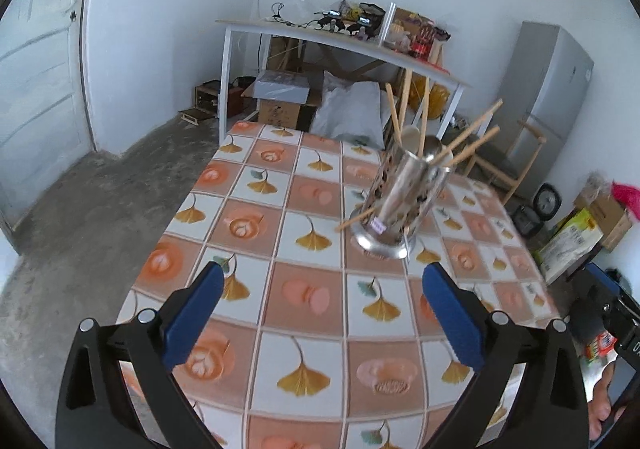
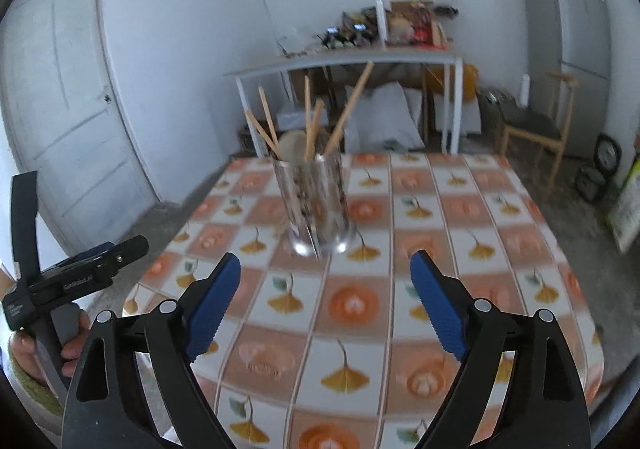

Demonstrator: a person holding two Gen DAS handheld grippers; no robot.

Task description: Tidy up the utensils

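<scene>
With both the left gripper [image 1: 322, 313] and right gripper [image 2: 325, 305] released and empty, the perforated steel utensil holder [image 1: 396, 201] of wooden chopsticks [image 1: 468, 141] stands mid-worktop [image 1: 304, 289], where a careless approach may tip it.

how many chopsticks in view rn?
6 chopsticks. Five stand in the holder: three near upright at its far side, two leaning right. One sticks out low on its left, by the base. The view is blurred, so more may be hidden inside.
</scene>
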